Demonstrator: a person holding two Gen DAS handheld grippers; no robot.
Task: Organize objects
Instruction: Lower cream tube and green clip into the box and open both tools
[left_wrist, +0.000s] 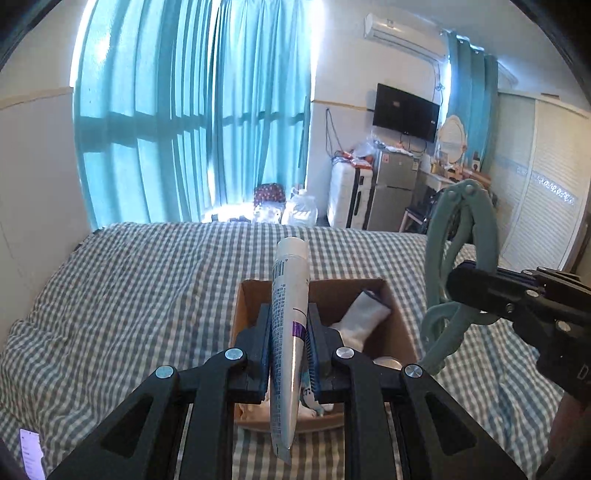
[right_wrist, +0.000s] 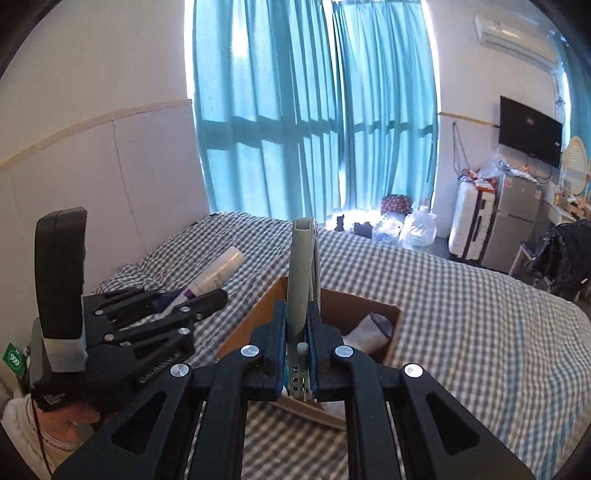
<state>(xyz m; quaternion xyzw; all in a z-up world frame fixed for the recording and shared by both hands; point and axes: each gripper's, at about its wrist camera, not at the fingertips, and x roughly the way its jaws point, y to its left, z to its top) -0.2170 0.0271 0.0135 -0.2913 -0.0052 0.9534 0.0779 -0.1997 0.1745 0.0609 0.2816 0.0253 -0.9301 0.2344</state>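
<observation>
My left gripper (left_wrist: 288, 325) is shut on a white tube with a purple band (left_wrist: 288, 295), held above an open cardboard box (left_wrist: 242, 306) on the checked bed. My right gripper (right_wrist: 297, 325) is shut on a pale green folding hanger (right_wrist: 301, 273), also held over the box (right_wrist: 251, 325). The hanger also shows in the left wrist view (left_wrist: 461, 236), to the right of the box. The tube also shows in the right wrist view (right_wrist: 218, 273), to the left. White socks (left_wrist: 364, 321) lie inside the box.
The bed with a grey-and-white checked cover (left_wrist: 129, 280) fills the foreground. Beyond it stand teal curtains (left_wrist: 192, 110), bags on the floor (left_wrist: 291, 206), a white suitcase (left_wrist: 345, 199), a small fridge (left_wrist: 393, 188) and a wall television (left_wrist: 406, 112). A wardrobe (left_wrist: 543, 184) is at right.
</observation>
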